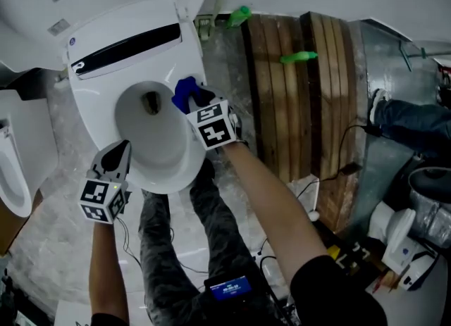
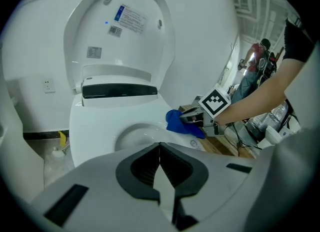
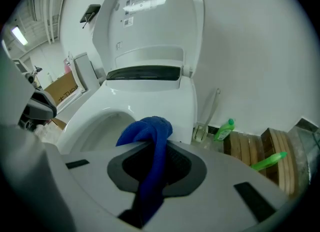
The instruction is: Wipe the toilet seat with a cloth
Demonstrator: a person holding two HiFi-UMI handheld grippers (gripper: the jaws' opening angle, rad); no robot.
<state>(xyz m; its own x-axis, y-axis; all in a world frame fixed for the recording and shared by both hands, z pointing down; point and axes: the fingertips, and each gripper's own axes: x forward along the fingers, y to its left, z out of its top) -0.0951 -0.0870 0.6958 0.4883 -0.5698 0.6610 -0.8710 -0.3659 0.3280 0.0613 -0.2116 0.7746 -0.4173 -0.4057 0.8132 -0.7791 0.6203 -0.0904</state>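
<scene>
Closest to the lens in the right gripper view are the right tongs (image 3: 150, 148), clenched on the cloth (image 3: 149, 132). It is a deep blue, soft, thick-looking rag. It runs as a twisted band down between the two dark pads and bunches into a rounded wad just past their tips.

From the head view the wad sits at the right side of the bowl opening, towards its back. It is against the inner edge of the white toilet seat (image 1: 176, 171), with the marker cube directly below it in the frame. From the left gripper view the wad seems to rest on the seat's right rim (how firmly it presses I cannot tell).

The left tongs (image 1: 120, 150) are clenched on nothing, their pads meeting in a thin line. They sit at the lower left of the seat in the head view, well apart from the cloth.

The lid (image 3: 150, 15) stands raised. Its inner face carries a blue label and a few grey barcode stickers, all too small to read. A black strip (image 1: 127, 48) crosses the back of the seat.

A cardboard box (image 3: 62, 90) at the left of the right gripper view bears black characters I cannot make out. A green bottle (image 3: 225, 128) stands on the floor beside the toilet, near wooden planks (image 1: 282, 92).
</scene>
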